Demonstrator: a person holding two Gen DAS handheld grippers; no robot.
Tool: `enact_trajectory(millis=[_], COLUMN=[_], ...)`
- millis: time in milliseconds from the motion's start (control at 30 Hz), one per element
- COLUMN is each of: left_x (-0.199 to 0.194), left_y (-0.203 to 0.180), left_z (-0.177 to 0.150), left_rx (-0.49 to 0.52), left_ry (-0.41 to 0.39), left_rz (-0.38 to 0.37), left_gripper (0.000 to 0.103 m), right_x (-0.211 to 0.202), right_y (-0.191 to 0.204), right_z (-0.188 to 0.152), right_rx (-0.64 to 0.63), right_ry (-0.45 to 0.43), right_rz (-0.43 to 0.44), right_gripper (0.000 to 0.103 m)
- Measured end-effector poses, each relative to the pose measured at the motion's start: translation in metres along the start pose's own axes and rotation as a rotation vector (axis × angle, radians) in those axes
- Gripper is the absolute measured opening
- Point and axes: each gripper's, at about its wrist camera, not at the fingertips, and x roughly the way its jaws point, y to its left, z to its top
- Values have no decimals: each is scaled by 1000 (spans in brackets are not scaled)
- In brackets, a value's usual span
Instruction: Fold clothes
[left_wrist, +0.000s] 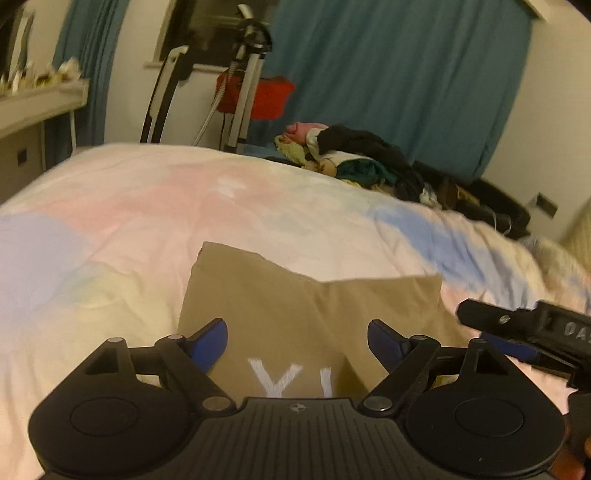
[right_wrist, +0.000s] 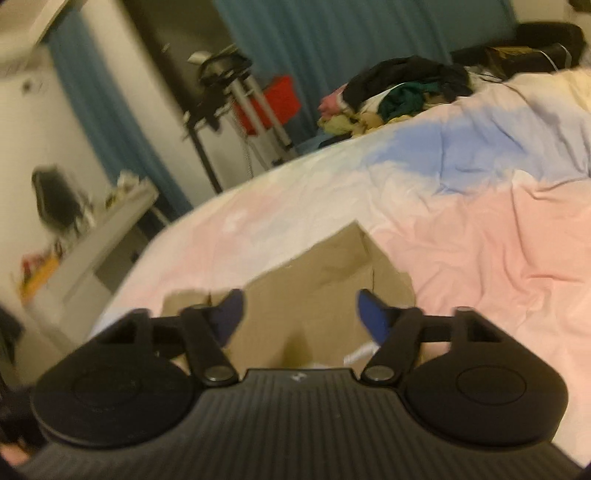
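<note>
Two tongs hang over a bed (left_wrist: 129, 206) with a pastel cover in pink, blue and pale yellow. On this cover lies a tan garment (left_wrist: 280, 306), already folded into a flat packet, with white letters on the part closest to the camera. The left tongs (left_wrist: 297, 343) stand apart, the blue pads wide on both sides of the garment, and nothing is clamped between them; the cloth lies below them on the bed. The right tongs (right_wrist: 301, 314) are also apart and hold nothing, and the same tan garment (right_wrist: 325, 280) lies under and in front of them. In the left view the right tongs (left_wrist: 517, 328) come in from the right edge, just beside the corner of the garment. At the far side of the bed there is a pile of clothes (left_wrist: 354, 158), dark, pink and green pieces mixed together. Behind it hang teal curtains (left_wrist: 399, 74), and a tripod (left_wrist: 245, 85) stands near a red thing (left_wrist: 271, 98).
</note>
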Motion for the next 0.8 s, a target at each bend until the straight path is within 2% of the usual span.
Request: enact_trajectory(millis=[33,100,133,233,367,433,600,800], left_x=[2,8,13,34,55,56,42,3], left_y=[0,1,2,9,13,13,12,8], left_z=[0,1,3,6,-1,-1,3,3], left_rx=[4,11,15,20,41,40,-15,-59], left_ry=[-7,-22,-27,3,59,57,43,17], left_rz=[11,39,55,86,98,100,80,21], left_gripper=[87,88,88,88,88,88,88,88], right_x=[4,15,23,51,75,83,49,-18], right_y=[2,6,8,6,-3,-6,5,14], right_z=[-1,-2,-2,-5,-9,-12,-8,-6], right_rx=[-18,-63,-89,-121,-85,-69,-96,-76], right_ry=[11,29,33,52,44,37,23,-63], right_rz=[6,5,-13,-42,-62,-70,-64,-36], right_gripper=[65,42,39,37,34,34,38,38])
